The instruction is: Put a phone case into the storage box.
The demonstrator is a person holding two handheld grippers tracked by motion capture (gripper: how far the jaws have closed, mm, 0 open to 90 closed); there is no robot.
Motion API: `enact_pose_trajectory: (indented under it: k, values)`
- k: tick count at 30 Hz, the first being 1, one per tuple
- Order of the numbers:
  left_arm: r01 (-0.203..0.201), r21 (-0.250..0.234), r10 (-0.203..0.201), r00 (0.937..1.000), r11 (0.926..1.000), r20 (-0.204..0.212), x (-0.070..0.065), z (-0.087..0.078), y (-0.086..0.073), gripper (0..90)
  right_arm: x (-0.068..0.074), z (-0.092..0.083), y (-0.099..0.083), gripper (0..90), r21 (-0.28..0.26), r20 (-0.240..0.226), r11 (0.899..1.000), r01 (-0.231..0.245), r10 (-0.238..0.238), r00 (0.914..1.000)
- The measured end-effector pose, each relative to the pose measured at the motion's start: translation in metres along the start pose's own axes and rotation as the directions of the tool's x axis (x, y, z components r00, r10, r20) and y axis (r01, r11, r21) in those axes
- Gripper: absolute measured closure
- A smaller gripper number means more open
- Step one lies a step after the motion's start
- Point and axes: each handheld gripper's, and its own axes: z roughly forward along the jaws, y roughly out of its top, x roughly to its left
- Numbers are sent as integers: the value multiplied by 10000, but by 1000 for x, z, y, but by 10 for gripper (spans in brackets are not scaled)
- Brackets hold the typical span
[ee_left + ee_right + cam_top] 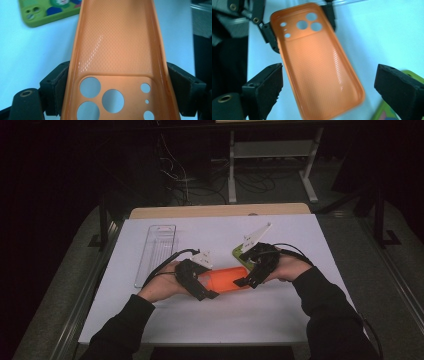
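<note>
1. Two grippers meet at the orange phone case (227, 280) mid-surface; left gripper (115, 87) clamps its camera end.
2. Right gripper (328, 82) jaws gape around the case's other end, untouching.
3. Green case (47, 11), just beyond, is cut off.

Phone case (227, 280) on table (300, 320); second case (238, 253) behind; tray (156, 252) left.

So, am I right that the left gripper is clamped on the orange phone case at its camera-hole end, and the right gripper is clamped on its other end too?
Not quite. The left gripper does clamp the orange phone case at its camera-hole end, but the right gripper is open: the right gripper view shows its jaws standing clear of the case on both sides.
</note>
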Motion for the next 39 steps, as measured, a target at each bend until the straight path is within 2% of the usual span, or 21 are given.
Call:
enact_pose_trajectory:
  k: [2,4,5,8,9,11,13,15,18,19,21,22,24,27,29,30,31,33,35,36,39]
  values:
    - [275,-81,-276,9994,9996,-205,-1,-1,-1,156,-1,-2,-3,74,-47,154,9999,-136,137,9998]
    - [444,-113,-450,9976,9989,-534,-3,-2,-2,156,-2,-5,-8,72,-160,380,9983,-558,563,9977]
    - [372,-70,-376,9965,9993,-751,-2,-3,-2,156,-2,-6,-11,71,-263,495,9974,-673,685,9964]
    - [757,-200,-777,9883,9969,-1316,-2,-6,-4,156,-1,-8,-19,72,-627,701,9883,-1393,1436,9872]
    - [891,-242,-916,9854,9957,-1432,-3,-6,-5,156,1,-9,-22,72,-854,688,9789,-1856,1916,9791]
    - [1247,-398,-1296,9776,9914,-1657,-4,-7,-7,157,1,-9,-27,72,-1030,700,9727,-2081,2158,9739]
    - [1487,-570,-1569,9690,9872,-1907,-4,-7,-9,157,4,-6,-35,72,-1223,965,9639,-2367,2489,9637]
    - [1588,-552,-1668,9647,9858,-2037,-3,-8,-11,156,5,-5,-38,72,-1335,1065,9615,-2400,2547,9611]
    - [1813,-576,-1893,9609,9817,-2021,-4,-9,-13,156,8,-1,-46,69,-1726,1250,9374,-3025,3254,9373]
    - [1988,-720,-2095,9564,9774,-2036,-4,-8,-14,156,9,1,-49,68,-1827,1282,9284,-3236,3488,9284]
    - [2072,-544,-2140,9545,9768,-2077,-3,-9,-18,156,13,9,-57,63,-1778,1649,9167,-3578,3863,9075]
    - [2072,-544,-2140,9545,9768,-2077,-3,-9,-18,156,13,9,-57,63,-1778,1649,9167,-3578,3863,9075]
    - [2132,-608,-2212,9534,9751,-2054,-4,-9,-21,156,18,14,-62,59,-1731,1688,9050,-3886,4159,8936]
    - [2182,-546,-2248,9524,9744,-2061,-5,-8,-24,156,26,19,-69,62,-1700,2091,8974,-4071,4366,8750]
    - [2157,-481,-2210,9535,9753,-2052,-4,-9,-26,156,32,22,-73,60,-1613,2086,8923,-4216,4484,8691]
    - [2224,-434,-2266,9521,9740,-2054,-4,-9,-26,156,33,24,-75,58,-1597,2167,8954,-4156,4426,8702]
    - [2222,-470,-2271,9520,9739,-2051,-4,-9,-27,156,35,27,-78,59,-1709,2267,8876,-4277,4579,8596]
    - [2295,-545,-2358,9512,9718,-1992,-4,-9,-27,156,35,29,-80,58,-1731,2208,8843,-4336,4639,8579]
    - [2291,-540,-2353,9514,9719,-1985,-5,-9,-27,156,34,35,-80,57,-1693,2175,8875,-4287,4579,8620]
    - [2395,-517,-2450,9493,9695,-1968,-5,-7,-27,156,34,37,-79,56,-1620,2159,8868,-4328,4598,8614]
    - [2416,-494,-2466,9496,9691,-1936,-5,-7,-26,156,34,39,-78,51,-1611,2126,8876,-4315,4582,8630]
